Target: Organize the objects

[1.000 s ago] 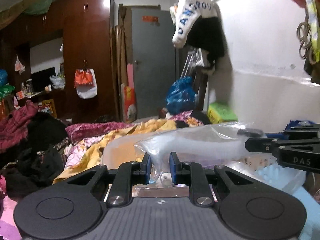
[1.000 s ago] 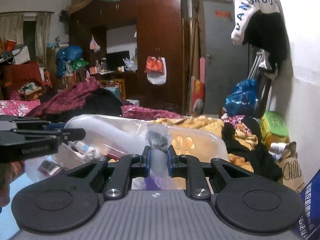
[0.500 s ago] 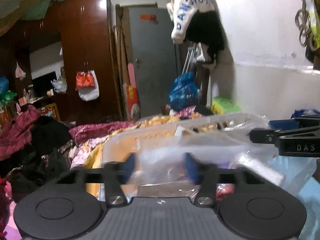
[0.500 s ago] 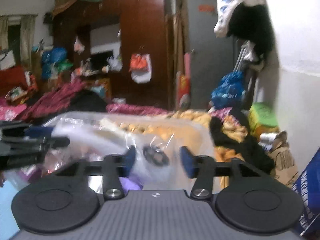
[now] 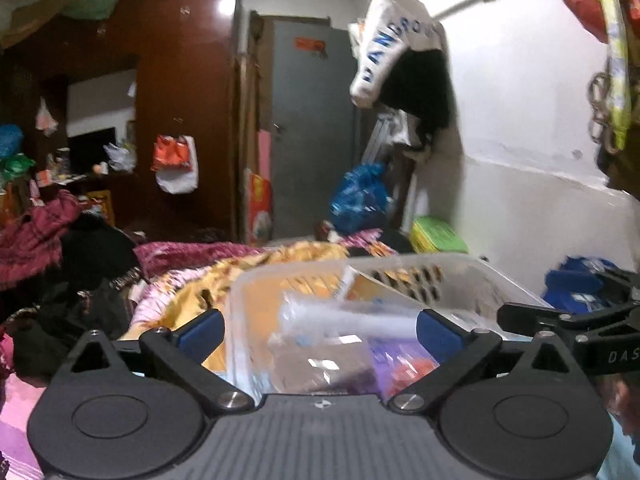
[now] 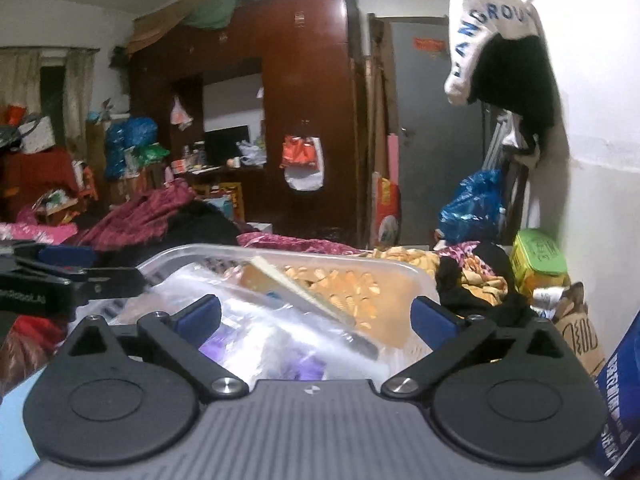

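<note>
— On your left side, how do the jaws stand?
— Your left gripper (image 5: 318, 328) is opening wide, pinching nothing; the clear plastic bag (image 5: 340, 332) lies loose in the white basket (image 5: 460, 276) ahead.
— And to the right?
— Your right gripper (image 6: 316, 316) is opening too, pads clear of the bag, which sits in the basket on the bed.

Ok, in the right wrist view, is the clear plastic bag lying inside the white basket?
Yes, the clear plastic bag rests within the white basket, its contents showing through below the rim.
</note>
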`<state>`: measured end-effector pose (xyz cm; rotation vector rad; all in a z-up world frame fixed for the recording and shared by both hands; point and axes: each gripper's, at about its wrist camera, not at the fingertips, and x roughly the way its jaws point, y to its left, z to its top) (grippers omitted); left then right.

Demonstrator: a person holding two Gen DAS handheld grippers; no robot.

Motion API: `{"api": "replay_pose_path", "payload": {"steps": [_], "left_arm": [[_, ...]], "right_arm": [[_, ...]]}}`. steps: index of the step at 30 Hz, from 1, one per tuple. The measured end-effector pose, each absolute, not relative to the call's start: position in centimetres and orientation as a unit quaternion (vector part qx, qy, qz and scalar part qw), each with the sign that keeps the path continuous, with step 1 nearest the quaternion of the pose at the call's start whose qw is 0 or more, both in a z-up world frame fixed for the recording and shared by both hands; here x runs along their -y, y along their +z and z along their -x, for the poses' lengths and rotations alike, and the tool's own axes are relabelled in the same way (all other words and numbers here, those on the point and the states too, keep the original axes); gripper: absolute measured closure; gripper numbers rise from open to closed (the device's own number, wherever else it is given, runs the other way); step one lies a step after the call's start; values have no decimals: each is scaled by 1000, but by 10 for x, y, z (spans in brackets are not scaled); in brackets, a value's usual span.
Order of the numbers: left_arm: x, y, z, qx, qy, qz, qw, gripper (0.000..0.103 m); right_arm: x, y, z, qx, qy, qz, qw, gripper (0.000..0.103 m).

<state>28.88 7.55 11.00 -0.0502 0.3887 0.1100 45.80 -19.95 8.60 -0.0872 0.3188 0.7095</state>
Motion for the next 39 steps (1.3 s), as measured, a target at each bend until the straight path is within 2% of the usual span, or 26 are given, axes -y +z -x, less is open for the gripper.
{"api": "replay_pose_path", "payload": {"steps": [8,14,18,25,31,39], "left_arm": [[-52,146,-200,-159,50,-28,986,0],[-31,179,-119,-106,62,-54,991,0],[-19,172,-91,-86,41,-39,995,0],[-15,108,-146,-139,21,4,990,0],[-31,55,-224,-173,55,25,983,0],[-10,34,-220,-173,54,7,983,0]], "right_arm": [[225,110,-400,-156,321,60,932,0],[259,133,-344,-122,313,65,940,0],[268,135,-321,-100,307,54,945,0],[246,100,-337,-102,285,60,951,0],[229,49,-394,-156,266,48,950,0],[237,17,-393,-167,269,12,948,0]]}}
